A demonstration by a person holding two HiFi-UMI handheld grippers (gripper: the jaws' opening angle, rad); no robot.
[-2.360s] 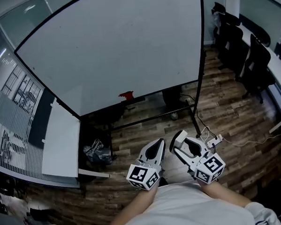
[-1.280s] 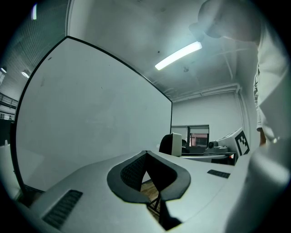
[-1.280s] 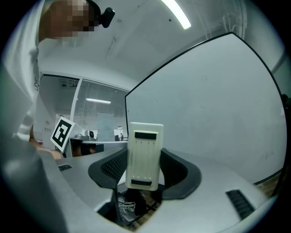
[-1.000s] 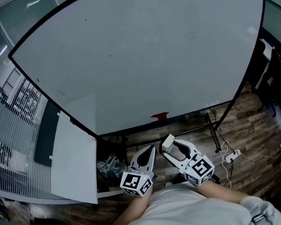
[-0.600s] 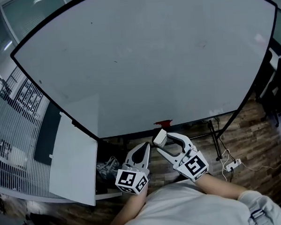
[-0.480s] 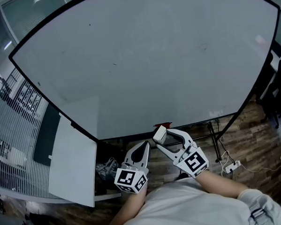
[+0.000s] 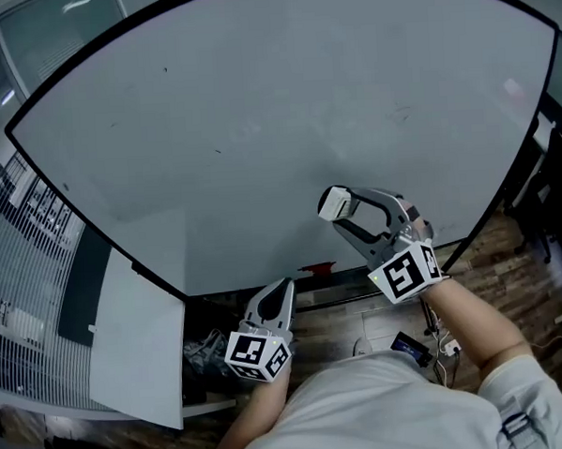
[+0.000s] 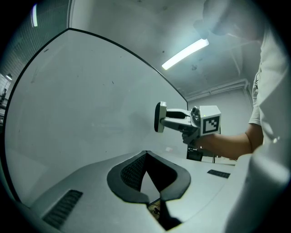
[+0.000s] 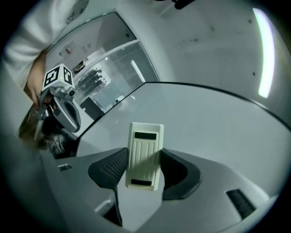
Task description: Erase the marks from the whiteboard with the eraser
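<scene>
A big whiteboard [image 7: 256, 107] fills the head view, with only faint small marks [image 7: 402, 117] on it. My right gripper [image 7: 341, 209] is raised in front of its lower middle, shut on a cream ribbed eraser [image 7: 331, 203]. In the right gripper view the eraser [image 9: 144, 154] stands upright between the dark pads of that gripper [image 9: 144, 160], its far side facing the board. I cannot tell whether it touches the board. My left gripper [image 7: 284, 286] hangs low below the board's bottom edge; its jaws [image 8: 146, 155] are shut and hold nothing.
A small red object [image 7: 316, 267] lies on the board's bottom ledge. A white panel [image 7: 137, 339] leans at the lower left beside a glass wall with blinds. Black chairs [image 7: 553, 181] stand at the right. A cable and a dark device [image 7: 409, 345] lie on the wood floor.
My right gripper has risen with the eraser from below the board's bottom edge to in front of its lower middle. The left gripper has stayed low and shut.
</scene>
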